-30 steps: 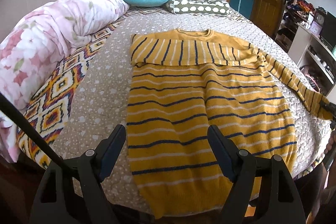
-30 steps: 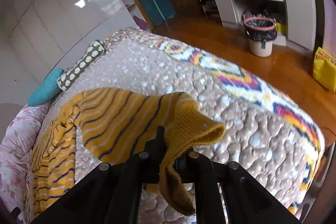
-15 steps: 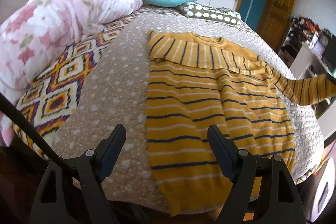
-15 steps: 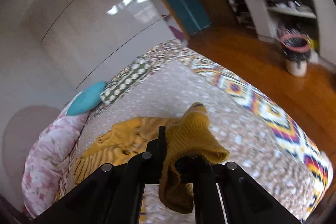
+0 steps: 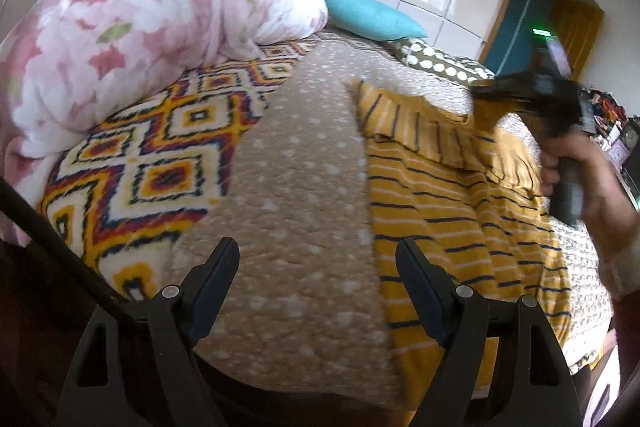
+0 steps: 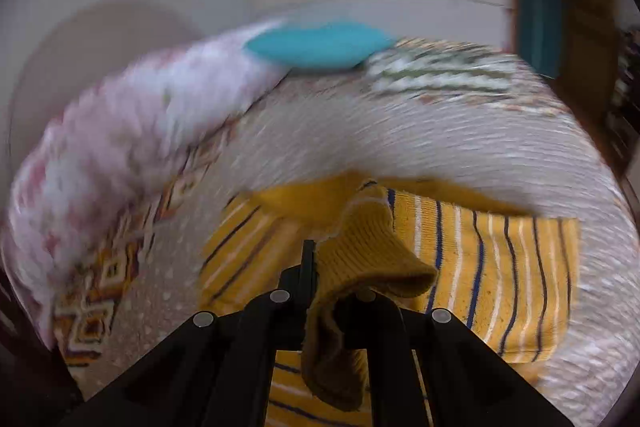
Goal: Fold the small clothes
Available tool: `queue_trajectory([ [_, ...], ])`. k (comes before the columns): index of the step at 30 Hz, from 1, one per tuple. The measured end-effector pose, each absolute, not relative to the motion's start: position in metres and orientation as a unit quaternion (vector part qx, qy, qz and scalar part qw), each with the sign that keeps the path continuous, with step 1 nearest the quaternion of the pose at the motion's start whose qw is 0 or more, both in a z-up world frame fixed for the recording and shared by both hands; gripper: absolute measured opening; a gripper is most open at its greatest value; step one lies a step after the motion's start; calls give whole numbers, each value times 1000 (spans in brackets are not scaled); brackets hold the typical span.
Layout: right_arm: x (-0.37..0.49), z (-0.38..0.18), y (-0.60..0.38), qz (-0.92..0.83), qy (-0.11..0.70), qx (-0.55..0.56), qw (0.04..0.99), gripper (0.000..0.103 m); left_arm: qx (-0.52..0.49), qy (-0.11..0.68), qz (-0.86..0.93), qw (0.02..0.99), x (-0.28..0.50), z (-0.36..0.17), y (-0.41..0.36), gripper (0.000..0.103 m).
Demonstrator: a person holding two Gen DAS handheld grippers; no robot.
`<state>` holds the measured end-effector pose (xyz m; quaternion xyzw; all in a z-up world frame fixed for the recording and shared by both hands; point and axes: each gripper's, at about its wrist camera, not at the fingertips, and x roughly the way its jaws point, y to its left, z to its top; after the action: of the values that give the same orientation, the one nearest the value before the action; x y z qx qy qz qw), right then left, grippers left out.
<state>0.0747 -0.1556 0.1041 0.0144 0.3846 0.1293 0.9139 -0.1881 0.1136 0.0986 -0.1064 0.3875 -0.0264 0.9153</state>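
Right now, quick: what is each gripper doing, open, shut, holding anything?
Left gripper: open, nothing between its jaws, above the bedspread.
Right gripper: shut on the sweater cuff, sleeve carried over the yellow striped sweater.

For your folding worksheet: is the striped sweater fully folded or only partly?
Partly: one sleeve lies across the sweater; the right gripper holds the other cuff above it.

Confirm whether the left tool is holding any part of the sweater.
No. The left tool is open over the bedspread, beside the sweater.
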Motion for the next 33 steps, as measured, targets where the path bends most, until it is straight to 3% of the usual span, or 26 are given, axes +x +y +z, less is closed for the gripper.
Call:
queue_trajectory([
  [7, 108, 22, -31, 140, 438, -89, 883, 9, -112, 386, -24, 915, -190, 85, 131, 79],
  [10, 107, 17, -5, 145, 420, -119, 888, 33, -116, 389, -25, 914, -188, 81, 131, 79],
  [11, 104, 17, 1, 162, 419, -117, 886, 50, -118, 391, -25, 913, -188, 79, 130, 79],
  [12, 99, 21, 7, 181, 414, -117, 884, 57, -120, 393, -27, 911, -187, 79, 130, 79],
  [17, 64, 58, -17, 242, 390, -78, 885, 57, -115, 391, -24, 913, -187, 81, 130, 79],
  [22, 23, 82, -137, 203, 392, -9, 897, 57, -121, 395, -23, 910, -187, 78, 132, 80],
  [28, -36, 68, -311, 63, 426, 48, 901, 58, -130, 414, -40, 900, -178, 72, 118, 80],
  [33, -70, 59, -395, 18, 425, 118, 897, 58, -118, 429, -54, 894, -166, 73, 91, 80],
])
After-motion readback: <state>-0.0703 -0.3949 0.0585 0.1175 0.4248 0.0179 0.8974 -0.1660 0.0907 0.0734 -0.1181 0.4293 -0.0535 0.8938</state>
